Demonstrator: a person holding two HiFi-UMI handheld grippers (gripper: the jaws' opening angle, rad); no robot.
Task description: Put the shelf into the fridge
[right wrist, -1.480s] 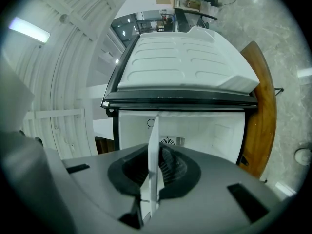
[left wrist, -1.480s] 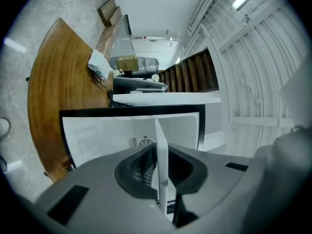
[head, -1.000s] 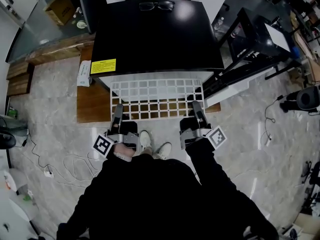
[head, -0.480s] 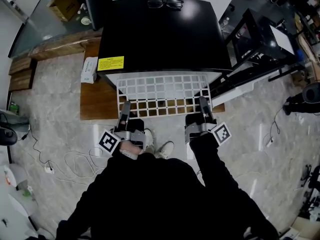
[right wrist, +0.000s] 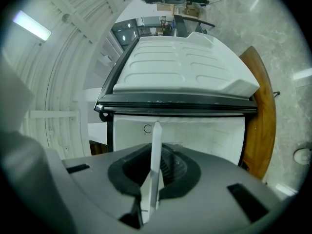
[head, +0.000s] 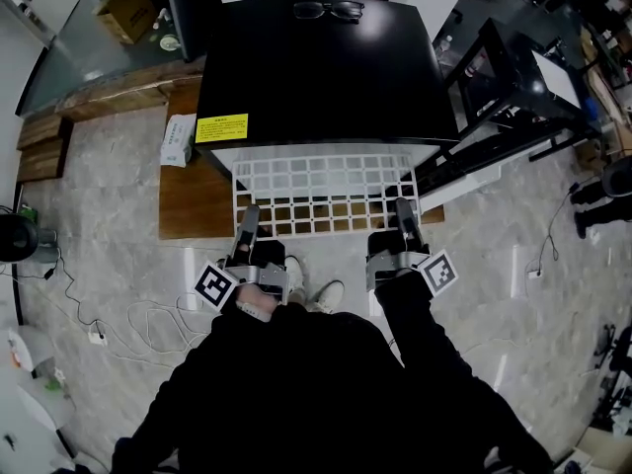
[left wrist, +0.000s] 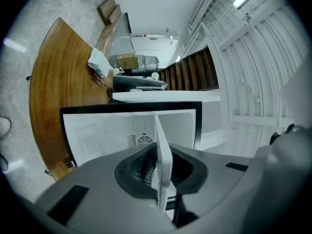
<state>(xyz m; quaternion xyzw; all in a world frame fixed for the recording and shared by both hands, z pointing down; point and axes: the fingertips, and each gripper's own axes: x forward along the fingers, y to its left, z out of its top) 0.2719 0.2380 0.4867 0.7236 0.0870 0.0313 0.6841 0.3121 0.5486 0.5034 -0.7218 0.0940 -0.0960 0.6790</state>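
The fingers [left wrist: 134,172] of the left gripper [head: 249,213] and of the right gripper [head: 403,207] are each clamped on the thin near edge of the white grid shelf [head: 321,191], one near each front corner. Neither grip has altered over the last second. The shelf lies level, its far part under the black top of the fridge [head: 321,77] and its near rows jutting out over the wooden platform [head: 193,210] about as far as before, so I judge the slide-in has stalled or barely creeps, with more pushing needed.
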